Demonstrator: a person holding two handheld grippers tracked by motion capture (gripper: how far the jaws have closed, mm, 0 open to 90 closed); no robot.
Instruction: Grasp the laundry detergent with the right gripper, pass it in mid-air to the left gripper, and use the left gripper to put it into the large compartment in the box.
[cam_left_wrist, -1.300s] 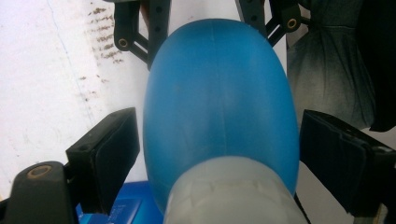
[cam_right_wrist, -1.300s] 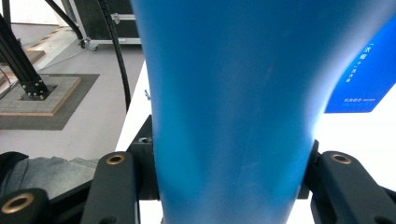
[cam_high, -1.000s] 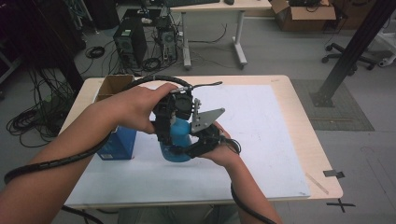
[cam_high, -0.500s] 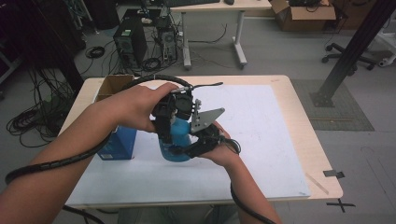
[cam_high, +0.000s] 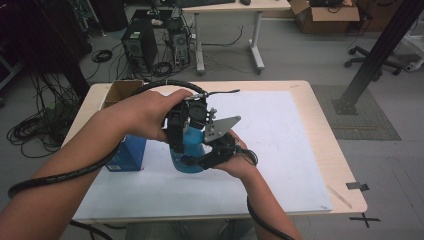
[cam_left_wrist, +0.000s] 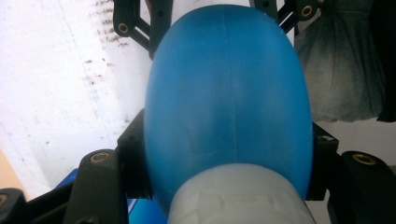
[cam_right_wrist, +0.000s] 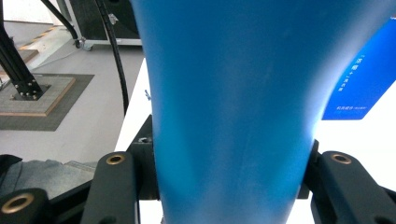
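A blue plastic bottle (cam_high: 189, 151) with a white cap (cam_left_wrist: 238, 198) is held over the white mat (cam_high: 280, 145), near the table's middle. My left gripper (cam_high: 181, 131) comes down on it from above and is shut on the bottle just past the cap, one jaw on each side (cam_left_wrist: 228, 161). My right gripper (cam_high: 207, 159) reaches in from the right and is shut on the bottle's body (cam_right_wrist: 229, 163). In the left gripper view, the right gripper's jaws clasp the far end of the bottle. Hands and grippers hide most of the bottle in the high view.
A blue carton (cam_high: 128, 154) stands on the mat just left of the bottle, also seen as a blue carton (cam_right_wrist: 364, 79) with white print. An open cardboard box (cam_high: 121, 90) sits at the table's back left corner. Computers and cables lie on the floor beyond.
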